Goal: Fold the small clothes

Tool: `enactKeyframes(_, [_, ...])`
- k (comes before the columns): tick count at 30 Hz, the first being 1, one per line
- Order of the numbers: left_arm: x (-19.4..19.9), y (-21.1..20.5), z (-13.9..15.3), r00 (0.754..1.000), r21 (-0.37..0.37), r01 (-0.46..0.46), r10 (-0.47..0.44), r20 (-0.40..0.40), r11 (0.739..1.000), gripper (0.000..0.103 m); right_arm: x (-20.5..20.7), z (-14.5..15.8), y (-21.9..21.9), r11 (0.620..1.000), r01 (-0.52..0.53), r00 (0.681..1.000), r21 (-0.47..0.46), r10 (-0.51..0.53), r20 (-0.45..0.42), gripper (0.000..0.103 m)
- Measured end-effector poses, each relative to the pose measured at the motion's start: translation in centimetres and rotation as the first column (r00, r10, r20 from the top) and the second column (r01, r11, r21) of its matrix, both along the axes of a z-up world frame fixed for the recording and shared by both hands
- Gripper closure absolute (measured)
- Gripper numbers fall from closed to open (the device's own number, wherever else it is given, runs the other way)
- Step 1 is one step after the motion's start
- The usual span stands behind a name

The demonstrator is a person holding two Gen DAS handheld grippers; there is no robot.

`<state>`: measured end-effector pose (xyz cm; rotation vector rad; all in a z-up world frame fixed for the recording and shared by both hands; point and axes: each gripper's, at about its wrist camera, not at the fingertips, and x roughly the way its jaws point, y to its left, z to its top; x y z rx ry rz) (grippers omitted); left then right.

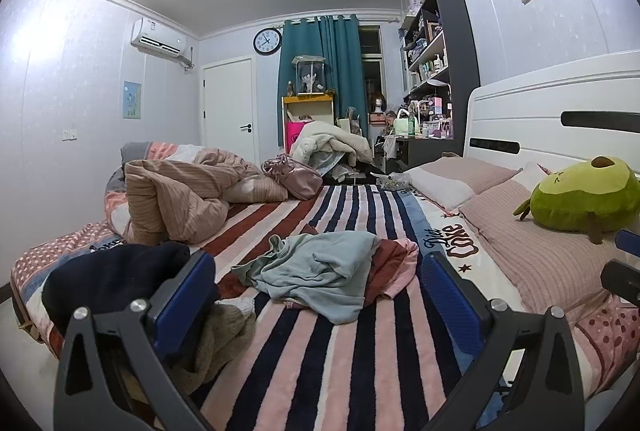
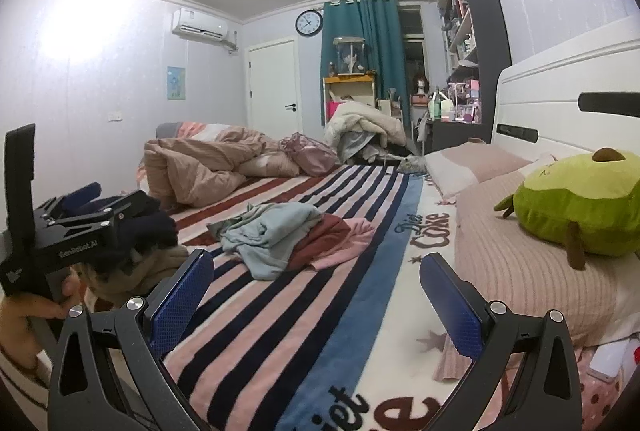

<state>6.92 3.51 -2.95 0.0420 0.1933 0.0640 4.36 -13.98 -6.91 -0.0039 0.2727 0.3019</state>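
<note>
A loose pile of small clothes lies mid-bed on the striped blanket (image 1: 360,351): a light blue garment (image 1: 320,271) on top, with a dark red one (image 1: 390,263) and a pink one (image 1: 406,277) under it. My left gripper (image 1: 317,257) hovers just short of the pile, open and holding nothing. A navy garment (image 1: 112,279) and a beige one (image 1: 224,331) lie by its left finger. In the right wrist view the pile (image 2: 272,231) sits ahead and to the left. My right gripper (image 2: 317,257) is open and holds nothing. A hand (image 2: 36,311) holds the left gripper (image 2: 108,201) at the left.
A crumpled tan quilt (image 1: 180,199) and a pink handbag (image 1: 294,177) lie at the far left of the bed. Pink pillows (image 1: 540,255) and a green avocado plush (image 1: 584,199) line the white headboard (image 1: 552,103) on the right. Cluttered shelves and a desk stand beyond the bed.
</note>
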Motion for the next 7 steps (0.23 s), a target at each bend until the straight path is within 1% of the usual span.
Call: enactKeyframes(7, [-0.04, -0.09, -0.02, 1.0, -0.014, 0.011, -0.011, -0.005, 1.0, 0.001, -0.04, 0.05, 0.03, 1.0, -0.002, 1.0, 0.004, 0.002, -0.003, 0.0])
